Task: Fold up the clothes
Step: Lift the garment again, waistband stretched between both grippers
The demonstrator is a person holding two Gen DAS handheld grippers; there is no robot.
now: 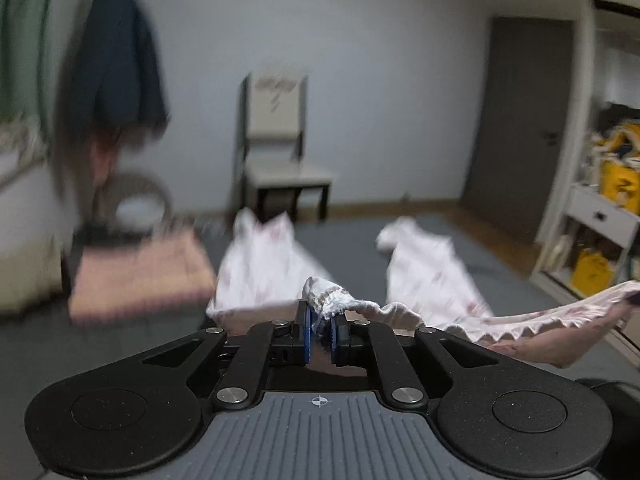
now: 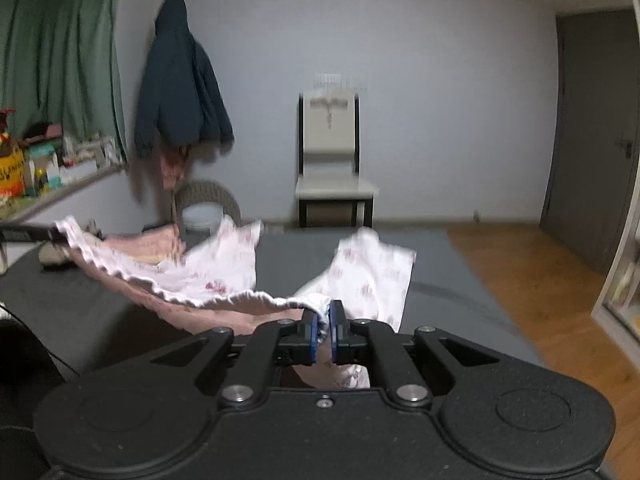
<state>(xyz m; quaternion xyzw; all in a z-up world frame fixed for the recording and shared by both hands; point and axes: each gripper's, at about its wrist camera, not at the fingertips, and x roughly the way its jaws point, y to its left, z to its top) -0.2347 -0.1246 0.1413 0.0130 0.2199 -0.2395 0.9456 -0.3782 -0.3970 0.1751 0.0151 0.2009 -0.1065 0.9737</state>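
Observation:
White pajama pants with a pink print hang over a grey bed, their two legs trailing away from me. The gathered elastic waistband is stretched between both grippers. My left gripper is shut on one end of the waistband. My right gripper is shut on the other end. In the right wrist view the left gripper's black finger shows at the far left, holding the band. The left wrist view is blurred.
A folded pink garment lies on the bed's left side. A chair stands against the far wall, a dark jacket hangs left, a wicker basket sits below it. Shelves and wooden floor lie right.

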